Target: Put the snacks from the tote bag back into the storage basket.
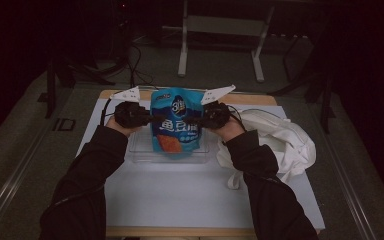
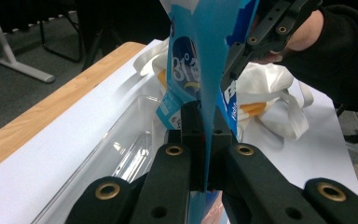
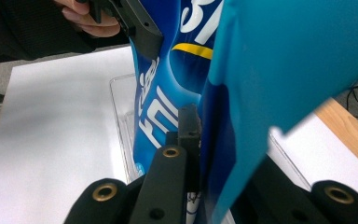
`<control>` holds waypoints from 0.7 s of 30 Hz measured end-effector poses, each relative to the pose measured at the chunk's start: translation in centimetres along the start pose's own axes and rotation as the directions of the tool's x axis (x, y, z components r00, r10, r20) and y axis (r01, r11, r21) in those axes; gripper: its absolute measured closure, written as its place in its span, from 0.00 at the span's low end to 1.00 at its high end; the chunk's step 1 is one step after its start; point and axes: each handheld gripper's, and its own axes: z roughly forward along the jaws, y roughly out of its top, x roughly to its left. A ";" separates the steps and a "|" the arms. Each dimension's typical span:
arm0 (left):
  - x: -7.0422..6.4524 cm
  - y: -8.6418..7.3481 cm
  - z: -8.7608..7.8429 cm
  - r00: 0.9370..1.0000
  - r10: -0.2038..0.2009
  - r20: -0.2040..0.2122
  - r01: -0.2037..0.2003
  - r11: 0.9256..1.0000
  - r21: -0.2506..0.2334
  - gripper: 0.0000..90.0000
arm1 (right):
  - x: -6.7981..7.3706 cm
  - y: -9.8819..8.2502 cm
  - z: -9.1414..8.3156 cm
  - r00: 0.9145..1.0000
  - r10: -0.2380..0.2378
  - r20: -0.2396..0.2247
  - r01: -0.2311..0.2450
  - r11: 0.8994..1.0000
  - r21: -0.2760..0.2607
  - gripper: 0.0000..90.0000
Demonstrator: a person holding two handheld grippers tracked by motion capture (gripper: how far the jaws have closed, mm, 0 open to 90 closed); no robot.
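Item: blue snack bag [image 1: 176, 125], printed w/ white lettering and an orange patch low on its front. Held upright betw. both grippers, above a clear plastic tray [image 1: 142, 152]; bag's bottom edge looks to be at or just over the tray, but high view is too dim to tell if it touches.

Left gripper [image 1: 147, 118]: jaws clamped together on the bag's left edge. In left gripper view [image 2: 204, 135] the thin blue film runs straight up betw. the two black jaws, pinched flat.

Right gripper [image 1: 196, 120]: jaws clamped on the bag's right edge. In right gripper view [image 3: 200, 135] the film folds over the jaw pair, covering most of the far jaw.

Each gripper carries a grey three-cornered plate on top; cables trail back toward the dark sleeves.

Tray: sits on a white sheet [image 1: 180, 195] laid over a wooden table [image 1: 112, 93], approx. centre, far half.

White cloth bag [image 1: 280, 142]: crumpled, w/ strap, on the sheet just right of the tray, near the right hand.
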 end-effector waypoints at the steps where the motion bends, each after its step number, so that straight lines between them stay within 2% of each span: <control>1: 0.1 -0.2 0.1 1.000 -0.003 0.004 0.003 1.000 0.002 1.00 | 0.0 -0.1 0.1 1.000 0.005 0.001 -0.005 1.000 0.004 0.97; 10: 0.1 -1.6 0.6 1.000 -0.010 0.027 0.010 1.000 0.020 1.00 | 0.2 -1.4 0.7 1.000 0.000 -0.004 0.000 1.000 0.011 0.97; 12: -0.1 -2.0 0.6 0.999 -0.013 0.039 0.013 1.000 0.000 1.00 | 0.3 -1.8 0.9 1.000 -0.003 -0.006 0.003 1.000 0.001 0.97; 21: -0.9 -2.1 0.6 1.000 0.019 0.009 -0.019 1.000 -0.010 0.99 | 1.0 -2.3 0.5 1.000 -0.019 0.014 0.019 1.000 -0.013 0.95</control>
